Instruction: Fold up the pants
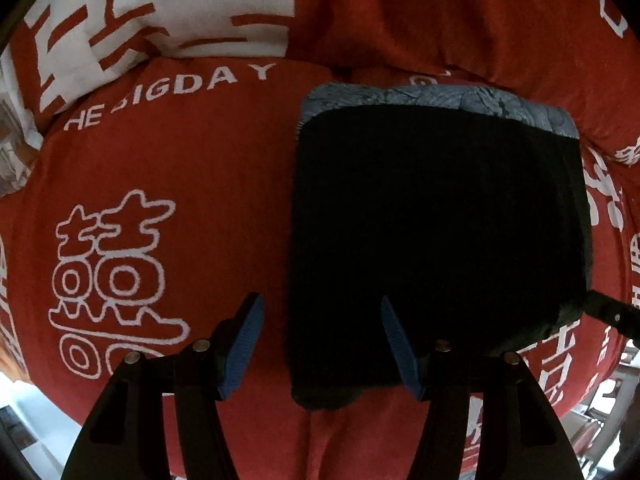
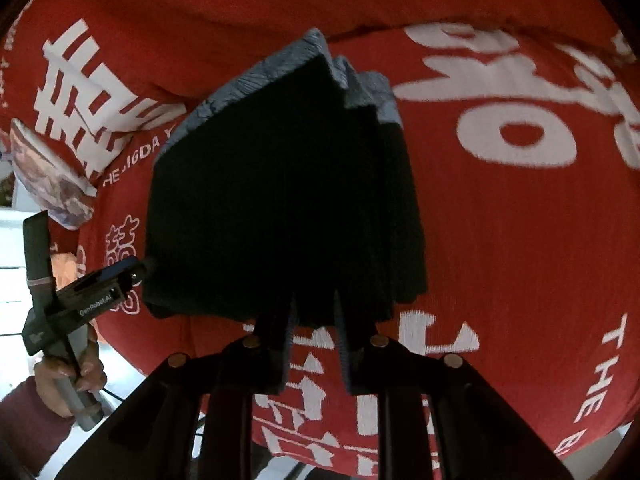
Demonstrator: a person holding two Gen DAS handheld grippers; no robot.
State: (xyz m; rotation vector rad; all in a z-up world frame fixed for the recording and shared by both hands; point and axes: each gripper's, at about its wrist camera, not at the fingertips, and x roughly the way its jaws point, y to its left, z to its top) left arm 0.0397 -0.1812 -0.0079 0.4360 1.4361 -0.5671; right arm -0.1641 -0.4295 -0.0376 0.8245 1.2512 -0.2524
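Two hand-held grippers near pants. Left hand-held gripper (image 1: 322, 344): fingers spread wide, empty, straddling near left corner. Right hand-held gripper (image 2: 314, 344): narrow gap at near edge, grip unclear, cannot tell. Pants (image 1: 436, 232): compact dark bundle on red bedspread (image 1: 180, 168), grey lining at far edge. Folding looks nearly finished; next, withdraw or tidy edges.

Dim, soft focus — heavy fisheye warping.
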